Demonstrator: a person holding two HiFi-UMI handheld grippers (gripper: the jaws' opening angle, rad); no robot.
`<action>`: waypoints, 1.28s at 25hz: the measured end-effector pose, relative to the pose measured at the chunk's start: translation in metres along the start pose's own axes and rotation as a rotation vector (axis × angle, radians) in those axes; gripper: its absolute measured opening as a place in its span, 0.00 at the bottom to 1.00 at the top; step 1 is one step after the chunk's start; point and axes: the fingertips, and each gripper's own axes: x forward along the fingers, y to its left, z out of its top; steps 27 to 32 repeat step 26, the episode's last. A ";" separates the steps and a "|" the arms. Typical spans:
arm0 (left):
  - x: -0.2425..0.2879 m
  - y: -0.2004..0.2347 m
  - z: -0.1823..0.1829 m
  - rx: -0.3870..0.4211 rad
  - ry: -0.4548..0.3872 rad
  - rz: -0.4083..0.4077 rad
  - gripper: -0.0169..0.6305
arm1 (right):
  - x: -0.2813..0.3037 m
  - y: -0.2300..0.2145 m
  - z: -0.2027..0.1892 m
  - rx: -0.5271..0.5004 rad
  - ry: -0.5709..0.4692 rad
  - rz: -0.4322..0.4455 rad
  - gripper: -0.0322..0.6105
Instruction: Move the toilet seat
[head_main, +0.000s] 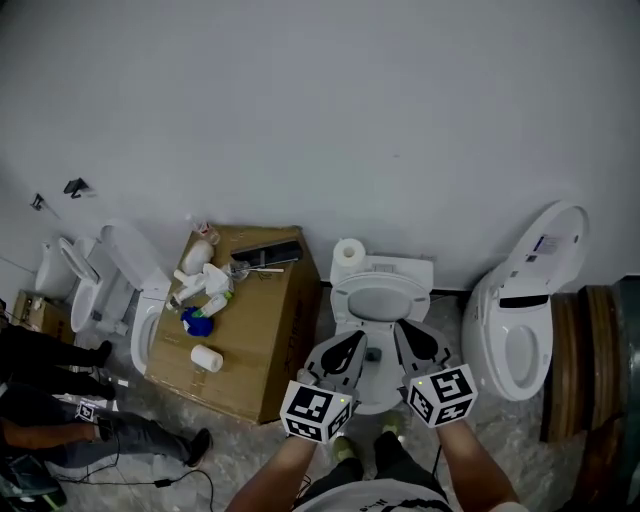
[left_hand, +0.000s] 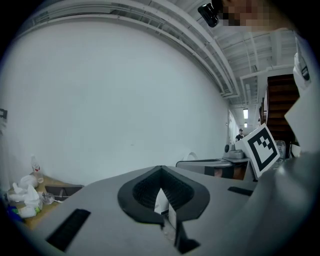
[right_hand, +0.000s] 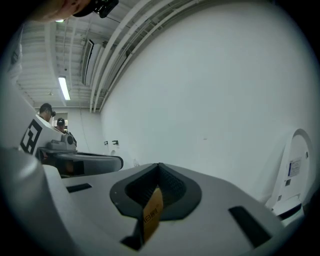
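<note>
Your left gripper (head_main: 345, 352) and right gripper (head_main: 415, 343) both have their jaws pressed together and hold nothing. They hover over the front of the toilet seat (head_main: 380, 290), which seems to lie flat on the bowl. Neither grips it, so I judge the move is not yet done.

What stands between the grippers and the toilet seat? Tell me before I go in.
Nothing visible. In the head view the left gripper and right gripper, both shut, hover over the front of the toilet seat with a clear gap between.
</note>
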 end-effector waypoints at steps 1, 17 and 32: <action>-0.003 0.000 0.007 0.003 -0.006 -0.006 0.04 | -0.001 0.005 0.007 -0.006 -0.006 -0.003 0.07; -0.045 0.011 0.050 0.007 -0.074 -0.006 0.04 | -0.006 0.061 0.045 -0.075 -0.037 0.009 0.07; -0.040 0.033 0.066 -0.013 -0.067 0.001 0.04 | 0.015 0.062 0.062 -0.066 -0.017 0.005 0.07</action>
